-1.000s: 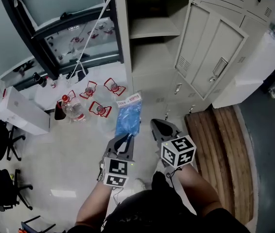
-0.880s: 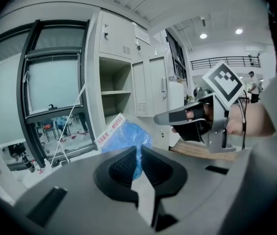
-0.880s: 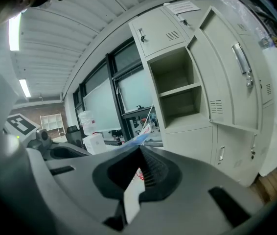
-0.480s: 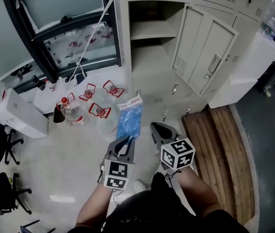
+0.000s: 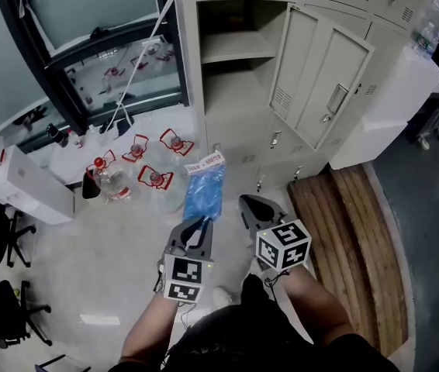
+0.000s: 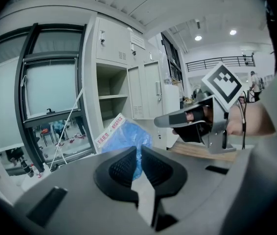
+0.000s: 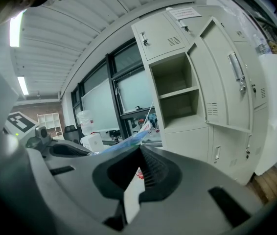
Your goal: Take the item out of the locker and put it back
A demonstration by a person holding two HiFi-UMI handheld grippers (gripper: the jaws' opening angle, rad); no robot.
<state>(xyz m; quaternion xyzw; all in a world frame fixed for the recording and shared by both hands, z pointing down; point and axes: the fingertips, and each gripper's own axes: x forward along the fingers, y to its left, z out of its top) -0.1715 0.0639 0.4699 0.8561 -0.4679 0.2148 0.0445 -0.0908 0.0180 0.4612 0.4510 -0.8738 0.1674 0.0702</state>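
My left gripper (image 5: 203,223) is clenched on the lower edge of the blue plastic bag (image 5: 205,189) (white label strip at its far end). The bag sticks out ahead of the jaws at the centre of the head view, outside the locker (image 5: 189,60). The locker's door (image 5: 324,76) stands open at upper right. My right gripper (image 5: 244,202), just beside the left, has its jaws pressed together and empty. Clear jugs (image 5: 138,165) stand on the floor left of the bag.
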